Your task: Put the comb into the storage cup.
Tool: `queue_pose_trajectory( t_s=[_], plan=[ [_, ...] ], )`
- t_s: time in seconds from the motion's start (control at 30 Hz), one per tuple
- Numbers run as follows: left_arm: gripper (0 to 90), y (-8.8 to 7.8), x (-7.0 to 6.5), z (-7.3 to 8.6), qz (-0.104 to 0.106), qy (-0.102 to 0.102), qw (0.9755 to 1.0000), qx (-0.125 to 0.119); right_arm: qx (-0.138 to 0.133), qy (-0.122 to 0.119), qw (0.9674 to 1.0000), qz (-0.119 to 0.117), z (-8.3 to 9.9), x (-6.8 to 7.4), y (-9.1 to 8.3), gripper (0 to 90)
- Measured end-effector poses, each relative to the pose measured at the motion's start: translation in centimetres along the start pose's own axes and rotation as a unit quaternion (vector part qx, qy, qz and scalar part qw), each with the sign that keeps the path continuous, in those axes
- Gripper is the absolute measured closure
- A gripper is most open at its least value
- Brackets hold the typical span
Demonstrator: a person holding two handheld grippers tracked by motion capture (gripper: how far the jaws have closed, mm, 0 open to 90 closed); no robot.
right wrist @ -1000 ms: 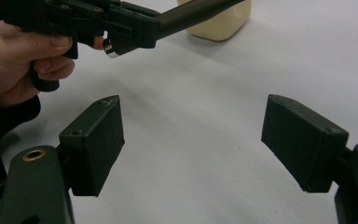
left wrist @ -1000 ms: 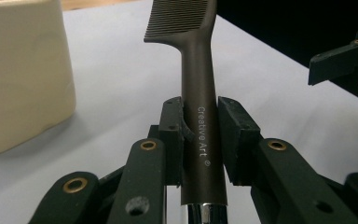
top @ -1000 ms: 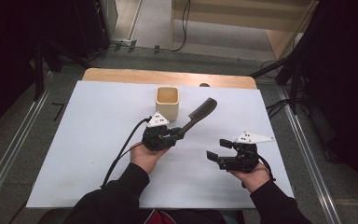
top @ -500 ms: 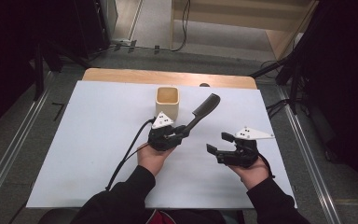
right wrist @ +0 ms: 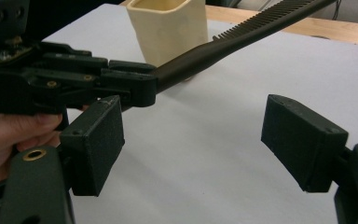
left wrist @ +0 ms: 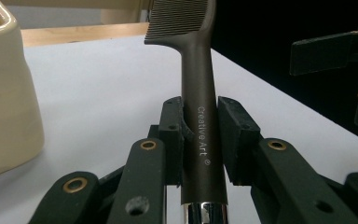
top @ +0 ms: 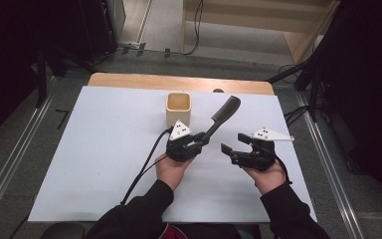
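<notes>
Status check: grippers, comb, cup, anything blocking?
Left gripper clamped on comb handle. Right gripper open, empty. Cup beside comb, path clear.

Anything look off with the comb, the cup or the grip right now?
Nothing stands out. The left gripper clamps the comb squarely by its handle, teeth end raised beside the upright cream cup. The right gripper is open, with nothing between its jaws.
</notes>
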State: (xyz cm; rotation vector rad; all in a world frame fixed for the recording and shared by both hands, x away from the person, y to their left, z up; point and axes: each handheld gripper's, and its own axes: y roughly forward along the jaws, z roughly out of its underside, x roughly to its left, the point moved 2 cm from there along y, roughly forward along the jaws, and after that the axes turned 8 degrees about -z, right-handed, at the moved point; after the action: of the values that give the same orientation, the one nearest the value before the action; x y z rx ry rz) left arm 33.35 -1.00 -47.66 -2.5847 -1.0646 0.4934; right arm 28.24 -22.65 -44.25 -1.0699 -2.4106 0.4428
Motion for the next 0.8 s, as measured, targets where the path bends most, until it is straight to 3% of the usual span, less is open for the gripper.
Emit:
queue_pose_trajectory(
  t_s=[0.3,0.7,0.8],
  plan=[
    [73.1,0.7,-0.3,0.1,-0.001,-0.009,0.9997,-0.024,-0.009,0.008,0.9999,0.005,-0.9,-0.5,0.2,19.7],
    [73.1,1.4,-1.3,0.2,-0.010,0.010,0.9979,-0.063,-0.025,0.019,0.9995,0.008,-2.2,-1.0,1.1,20.4],
    [73.1,1.4,-1.5,0.2,-0.007,0.005,0.9972,-0.074,-0.027,0.023,0.9993,0.010,-2.4,-1.2,1.2,20.6]
  ],
)
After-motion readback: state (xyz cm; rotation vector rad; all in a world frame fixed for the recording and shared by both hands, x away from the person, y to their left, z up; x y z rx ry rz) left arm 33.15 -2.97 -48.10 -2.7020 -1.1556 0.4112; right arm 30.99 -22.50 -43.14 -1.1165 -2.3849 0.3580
